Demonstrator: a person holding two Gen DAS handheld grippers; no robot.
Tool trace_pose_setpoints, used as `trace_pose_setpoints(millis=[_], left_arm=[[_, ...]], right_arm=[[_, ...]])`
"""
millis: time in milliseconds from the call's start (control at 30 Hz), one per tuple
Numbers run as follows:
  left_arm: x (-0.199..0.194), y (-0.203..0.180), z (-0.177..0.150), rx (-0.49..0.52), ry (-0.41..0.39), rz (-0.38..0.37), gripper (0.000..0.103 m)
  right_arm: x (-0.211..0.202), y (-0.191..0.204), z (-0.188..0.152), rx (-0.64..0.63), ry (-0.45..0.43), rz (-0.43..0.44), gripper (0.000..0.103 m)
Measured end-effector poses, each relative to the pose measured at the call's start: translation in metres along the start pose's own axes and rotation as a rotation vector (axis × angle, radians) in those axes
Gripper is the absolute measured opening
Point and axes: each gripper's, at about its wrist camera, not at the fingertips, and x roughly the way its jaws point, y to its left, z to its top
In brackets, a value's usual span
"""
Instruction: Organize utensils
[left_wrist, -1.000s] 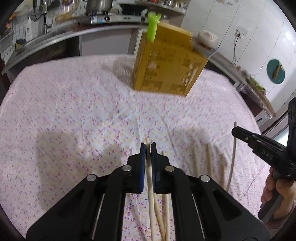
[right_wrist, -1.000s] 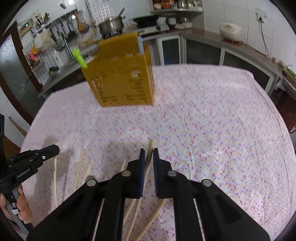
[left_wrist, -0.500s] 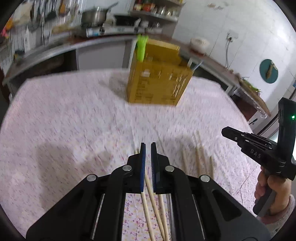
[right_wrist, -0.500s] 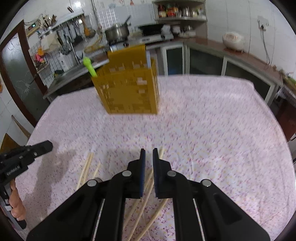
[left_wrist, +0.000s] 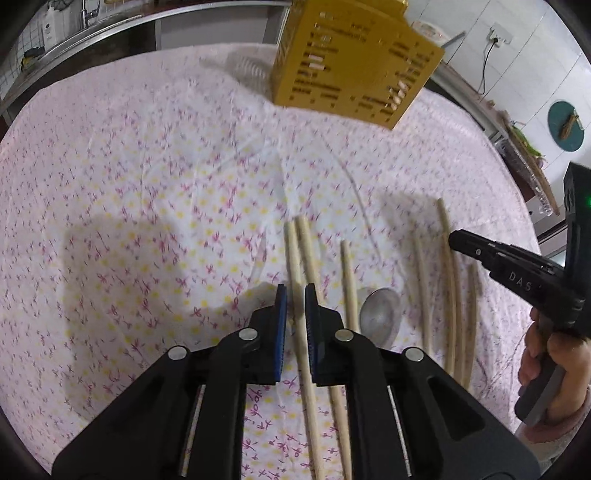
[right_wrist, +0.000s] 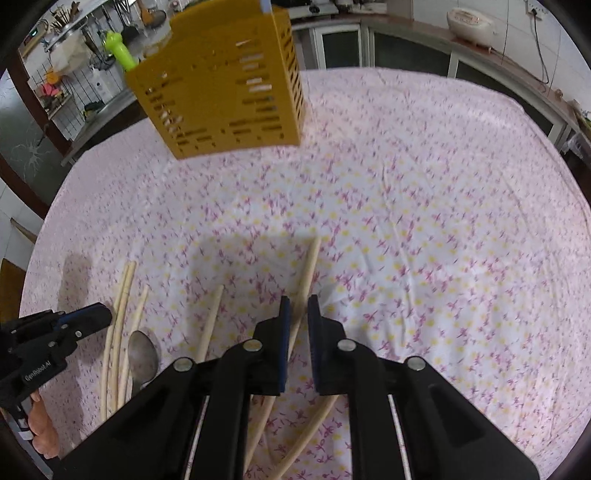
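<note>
Several pale wooden chopsticks lie on the pink flowered cloth (left_wrist: 147, 184) in front of a yellow slotted utensil holder (left_wrist: 351, 62) (right_wrist: 221, 85). My left gripper (left_wrist: 293, 291) (right_wrist: 103, 314) hangs low over a pair of chopsticks (left_wrist: 301, 258). Its jaws are opening, with one stick in the gap and the pads off it. My right gripper (right_wrist: 296, 302) (left_wrist: 456, 240) is opening too, astride another chopstick (right_wrist: 308, 269) that rests on the cloth. A metal spoon (left_wrist: 380, 315) (right_wrist: 142, 356) lies between the two grippers. A green handle (right_wrist: 120, 55) sticks out of the holder.
More chopsticks lie in a bunch (left_wrist: 448, 295) (right_wrist: 120, 314) beside the spoon. A clear ribbed glass item (left_wrist: 247, 68) sits behind the holder. Kitchen counters with a rice cooker (right_wrist: 469, 22) ring the table. A person's hand (left_wrist: 554, 354) grips the right tool's handle.
Both grippers have sunk toward the cloth and tipped further down. The sticks pinched a second ago now lie on the cloth, and both pairs of jaws stand slightly apart.
</note>
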Motion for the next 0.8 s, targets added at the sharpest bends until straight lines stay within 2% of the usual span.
trace_pose_setpoints(millis=[200, 333, 533, 600, 667, 800], left_arm=[[0.001, -0.002, -0.001, 0.003, 0.011, -0.022, 0.009], [0.002, -0.004, 0.000, 0.009, 0.023, 0.018, 0.014], [0.006, -0.002, 0.001, 0.012, 0.041, 0.017, 0.016], [0.008, -0.008, 0.005, 0.031, 0.047, 0.030, 0.027], [0.012, -0.017, 0.009, 0.060, 0.053, 0.046, 0.033], [0.015, -0.024, 0.010, 0.084, 0.054, 0.087, 0.032]], right_arm=[[0.002, -0.001, 0.001, 0.015, 0.023, -0.011, 0.012], [0.004, 0.003, 0.002, 0.007, 0.039, -0.032, 0.012], [0.008, 0.006, 0.005, -0.001, 0.095, -0.055, 0.013], [0.011, 0.009, 0.008, -0.011, 0.109, -0.071, 0.013], [0.013, 0.013, 0.012, -0.017, 0.137, -0.090, 0.013], [0.015, 0.013, 0.019, -0.005, 0.175, -0.083, 0.014]])
